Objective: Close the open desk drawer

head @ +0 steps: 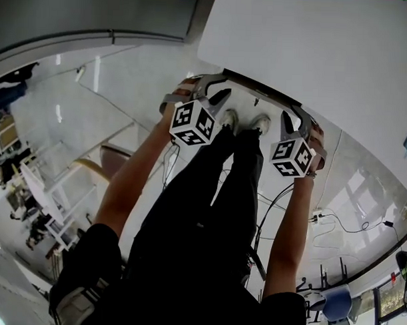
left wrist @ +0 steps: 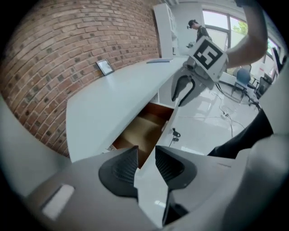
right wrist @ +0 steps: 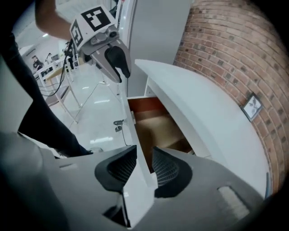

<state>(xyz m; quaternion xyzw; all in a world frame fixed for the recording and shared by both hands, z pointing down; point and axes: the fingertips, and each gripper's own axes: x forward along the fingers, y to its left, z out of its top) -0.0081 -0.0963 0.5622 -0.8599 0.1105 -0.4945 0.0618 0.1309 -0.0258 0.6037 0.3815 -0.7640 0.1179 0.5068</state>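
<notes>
Left fingers point(left wrist: 119, 169) spread astride drawer front point(left wrist: 152, 191) edge; right fingers point(right wrist: 168, 170) likewise, apparently not pinching; drawer point(right wrist: 158, 131) open under table point(right wrist: 203, 103).

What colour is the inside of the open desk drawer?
Brown and wood-toned: the drawer interior shows clearest in the right gripper view.

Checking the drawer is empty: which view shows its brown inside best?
Right gripper view: the white desk drawer shows its brown floor widest. Left gripper view gives a narrower slice; head view only its front edge.
</notes>
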